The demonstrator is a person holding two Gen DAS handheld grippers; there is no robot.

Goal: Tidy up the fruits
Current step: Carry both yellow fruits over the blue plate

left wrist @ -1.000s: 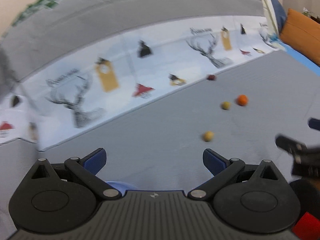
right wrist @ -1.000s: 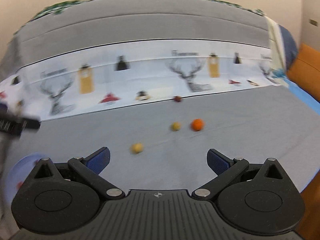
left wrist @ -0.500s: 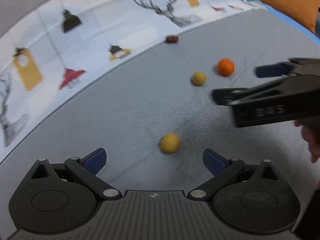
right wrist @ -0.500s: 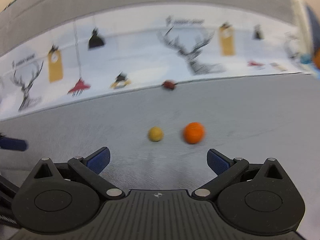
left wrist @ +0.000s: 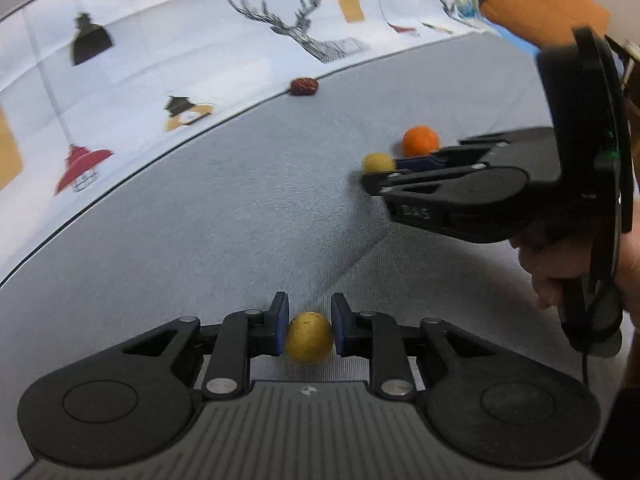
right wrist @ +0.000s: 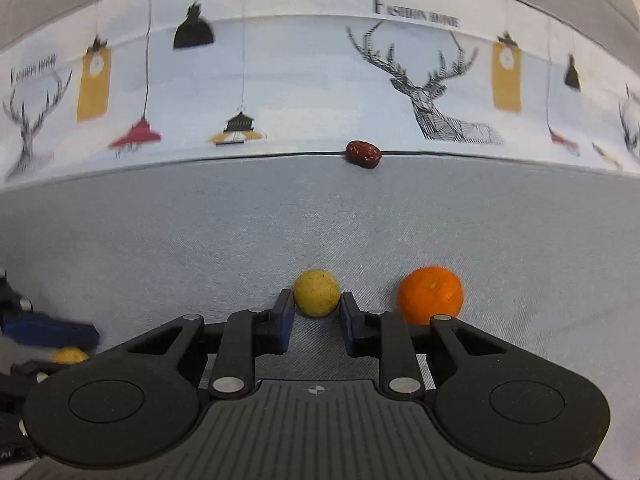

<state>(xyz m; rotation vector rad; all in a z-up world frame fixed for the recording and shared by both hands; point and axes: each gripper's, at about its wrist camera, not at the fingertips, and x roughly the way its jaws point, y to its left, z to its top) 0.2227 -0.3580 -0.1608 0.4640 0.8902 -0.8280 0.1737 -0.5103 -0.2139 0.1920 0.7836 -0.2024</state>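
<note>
A small yellow fruit (left wrist: 309, 336) sat between the blue pads of the left gripper (left wrist: 309, 330), whose fingers had drawn in against its sides so that it was clamped at the near edge of the grey cloth surface (left wrist: 224, 216). A second yellow fruit (right wrist: 317, 292) lay on the same cloth further right, just at the tips of the right gripper (right wrist: 316, 322); that gripper's fingers stood narrowly parted on either side of the fruit's near edge, and the pictures did not show whether they were touching it. Just to the right of this second fruit rested an orange (right wrist: 431, 294), close beside the right gripper's right finger. Farther off, a dark red date (right wrist: 363, 154) lay where the grey cloth met the white printed fabric (right wrist: 320, 92), which carried deer heads, hanging lamps and yellow tags. From the left wrist view, the right gripper (left wrist: 384, 172) reached in from the right side, held by a hand (left wrist: 552, 268).
</note>
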